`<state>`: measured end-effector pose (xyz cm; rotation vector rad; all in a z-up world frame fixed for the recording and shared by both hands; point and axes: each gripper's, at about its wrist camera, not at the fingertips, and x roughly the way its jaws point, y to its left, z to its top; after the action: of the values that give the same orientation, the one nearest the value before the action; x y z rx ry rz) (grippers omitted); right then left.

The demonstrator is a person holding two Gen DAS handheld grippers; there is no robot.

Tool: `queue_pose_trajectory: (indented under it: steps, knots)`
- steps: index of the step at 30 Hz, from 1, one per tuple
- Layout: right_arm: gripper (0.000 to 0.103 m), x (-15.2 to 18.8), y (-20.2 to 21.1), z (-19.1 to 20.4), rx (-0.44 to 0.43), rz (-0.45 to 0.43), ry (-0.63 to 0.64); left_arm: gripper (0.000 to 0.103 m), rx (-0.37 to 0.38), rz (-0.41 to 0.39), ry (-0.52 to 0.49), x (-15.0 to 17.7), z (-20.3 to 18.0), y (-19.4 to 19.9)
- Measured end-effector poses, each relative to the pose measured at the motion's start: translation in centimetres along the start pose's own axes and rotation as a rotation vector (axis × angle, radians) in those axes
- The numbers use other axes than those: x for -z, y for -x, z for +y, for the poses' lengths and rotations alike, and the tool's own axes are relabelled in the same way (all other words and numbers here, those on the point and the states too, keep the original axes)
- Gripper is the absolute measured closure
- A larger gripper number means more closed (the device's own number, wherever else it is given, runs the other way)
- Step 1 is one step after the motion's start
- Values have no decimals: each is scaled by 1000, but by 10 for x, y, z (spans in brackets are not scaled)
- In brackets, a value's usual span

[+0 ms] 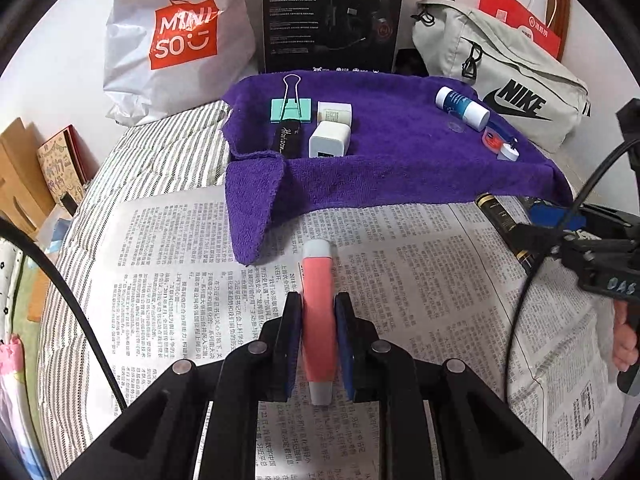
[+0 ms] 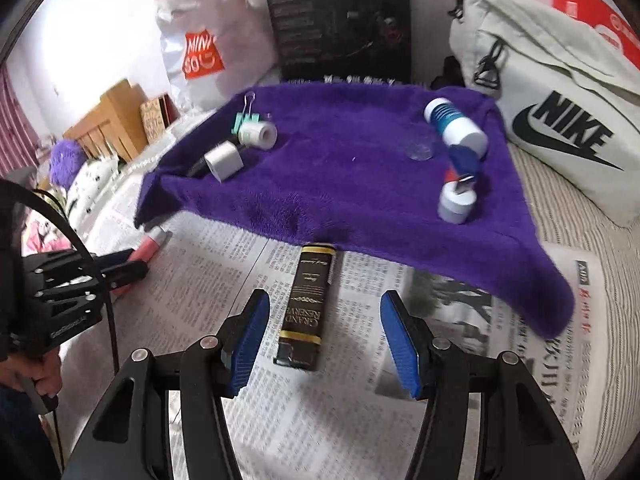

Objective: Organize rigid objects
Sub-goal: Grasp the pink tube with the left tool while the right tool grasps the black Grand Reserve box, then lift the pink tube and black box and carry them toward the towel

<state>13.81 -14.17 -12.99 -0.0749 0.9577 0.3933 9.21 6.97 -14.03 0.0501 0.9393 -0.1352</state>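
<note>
**Gripping a pink tube while the other gripper straddles a lighter**

Lying across the near half of the bed, the newspaper (image 1: 400, 264) gives the widest free surface, bare between the two grippers. Beyond it the purple towel (image 1: 400, 152) begins; its near edge droops over the paper, with one folded corner hanging down at the left. The towel's middle is bare. On its far left sit a green binder clip (image 1: 291, 110), a white charger (image 1: 329, 140) and a small white roll (image 1: 335, 112); on its right lie a blue-and-white bottle (image 1: 462, 107) and a white cap (image 2: 456, 202). Bags and a black box (image 1: 332, 16) close off the far side.

The left gripper (image 1: 318, 312) is clamped on the pink tube (image 1: 318, 300), pads pressing both its sides above the paper. The right gripper (image 2: 324, 320) stands parted, its pads either side of the black lighter (image 2: 306, 308) and clear of it; the lighter lies on the newspaper, its far end touching the towel's edge.
</note>
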Motion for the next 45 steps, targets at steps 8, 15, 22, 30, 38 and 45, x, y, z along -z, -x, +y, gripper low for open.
queue_pose_trajectory:
  steps: [8, 15, 22, 30, 38, 45]
  knots:
    - [61, 2, -13, 13, 83, -23, 55, 85, 25, -44, 19, 3, 3, 0]
    - [78, 5, -2, 2, 74, 3, 23, 85, 24, -45, 20, 3, 1, -1]
    - [78, 14, 0, 6, 121, 21, 54, 85, 25, -44, 21, 3, 1, -1]
    - [79, 20, 2, 6, 119, 6, 60, 85, 18, -45, 17, 3, -1, -1]
    - [79, 12, 7, -2, 46, 46, 20, 86, 17, -30, 9, 0, -2, -3]
    - [79, 0, 35, -2, 23, -10, 38, 86, 63, -7, 27, -12, 0, 4]
